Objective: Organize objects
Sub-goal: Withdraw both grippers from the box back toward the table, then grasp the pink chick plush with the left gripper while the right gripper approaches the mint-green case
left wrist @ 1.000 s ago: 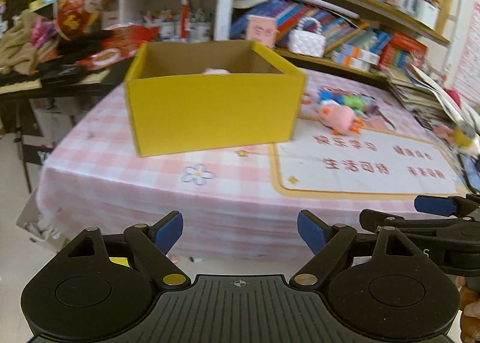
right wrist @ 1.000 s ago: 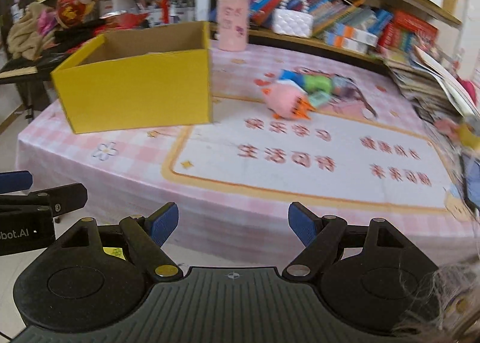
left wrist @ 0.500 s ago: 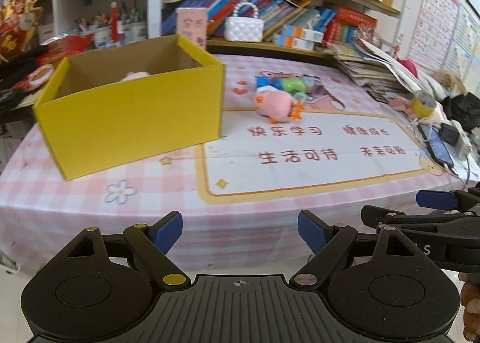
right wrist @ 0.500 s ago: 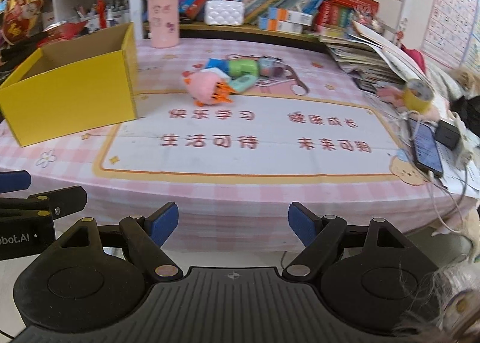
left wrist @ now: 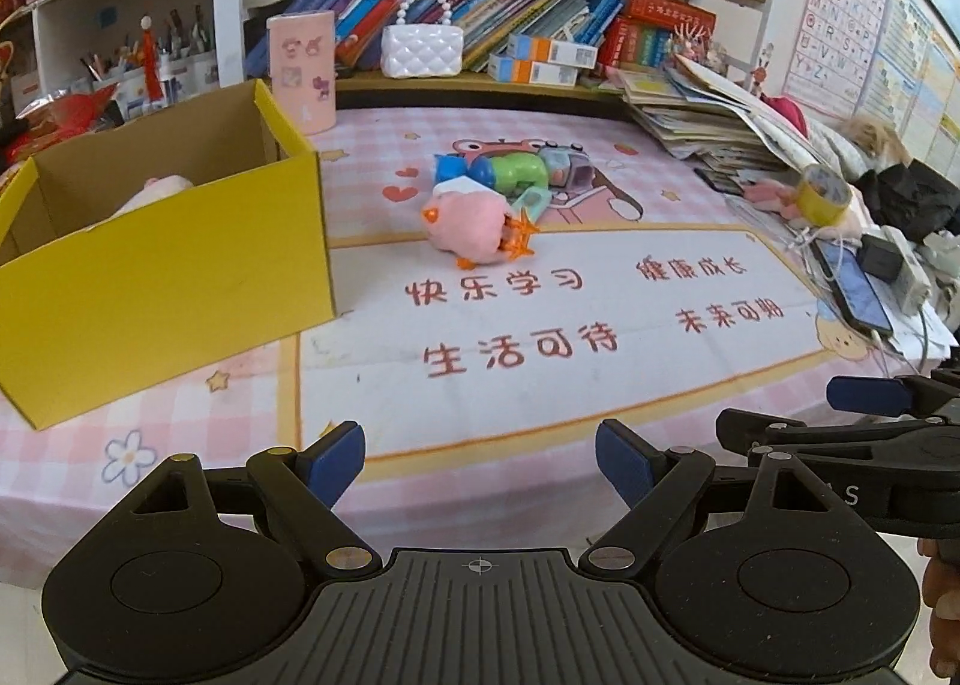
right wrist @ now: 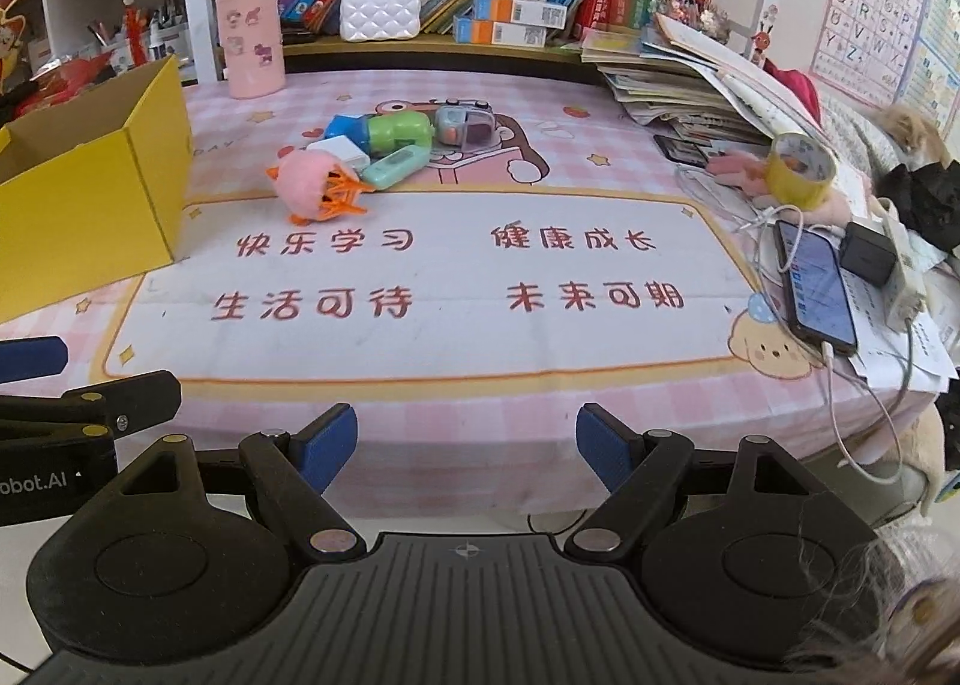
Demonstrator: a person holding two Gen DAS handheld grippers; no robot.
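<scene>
Honestly, from the left wrist you're hovering the left hand-held gripper [left wrist: 479,460] spread and empty off the tabletop [left wrist: 540,373] edge, yellow box [left wrist: 162,277] ahead-left. From the right wrist, the right hand-held gripper [right wrist: 467,445] is spread too; grabbing the pink plush [right wrist: 309,190] risks dragging the toys touching it.

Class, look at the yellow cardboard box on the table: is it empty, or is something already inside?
Not empty. The yellow box is open-topped, and a pale pink soft item shows inside.
</scene>
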